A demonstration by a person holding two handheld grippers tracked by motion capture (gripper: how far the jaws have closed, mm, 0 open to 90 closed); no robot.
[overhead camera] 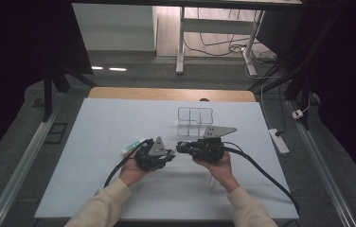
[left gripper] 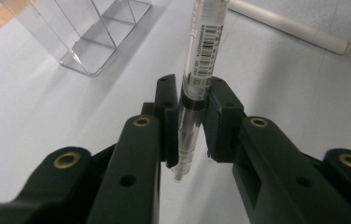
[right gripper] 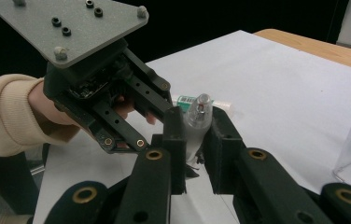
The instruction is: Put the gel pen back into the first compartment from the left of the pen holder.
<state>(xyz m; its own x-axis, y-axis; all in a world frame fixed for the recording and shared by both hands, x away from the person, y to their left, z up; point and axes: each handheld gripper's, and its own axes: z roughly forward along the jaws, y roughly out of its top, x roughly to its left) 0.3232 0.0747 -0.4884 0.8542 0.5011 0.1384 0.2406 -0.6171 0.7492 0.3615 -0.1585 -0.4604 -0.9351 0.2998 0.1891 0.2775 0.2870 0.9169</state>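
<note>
— What have you got in your tongs right now?

— My left tongs (left gripper: 190,121) are pinching a clear pen (left gripper: 197,88) across its barrel, just below the black band. In the left gripper view the pen rises between the two black jaws, with a barcode label higher up the barrel and its thin tip poking out below the pads.

— And the right?

— My right tongs (right gripper: 197,140) are clamped on the other end of that same pen; in the right gripper view I look straight at its rounded clear end (right gripper: 199,112), squeezed between the pads. My left tongs (right gripper: 131,126) show there too, close in front, with their grey plate on top and my cream sleeve behind.

— So where is the pen over the bench?

— Held up off the white bench (overhead camera: 119,118), between my two hands, near the front middle. From the high view my left tongs (overhead camera: 169,156) and right tongs (overhead camera: 181,147) point at each other, tips almost meeting; the pen itself is too small to make out from there.

— Anything else close by?

— A clear plastic organiser (overhead camera: 195,120) with compartments stands just beyond my right hand. A green-and-white tube (overhead camera: 133,145) lies on the bench just behind my left hand, and a white stick (left gripper: 288,25) lies farther off on the sheet.
</note>
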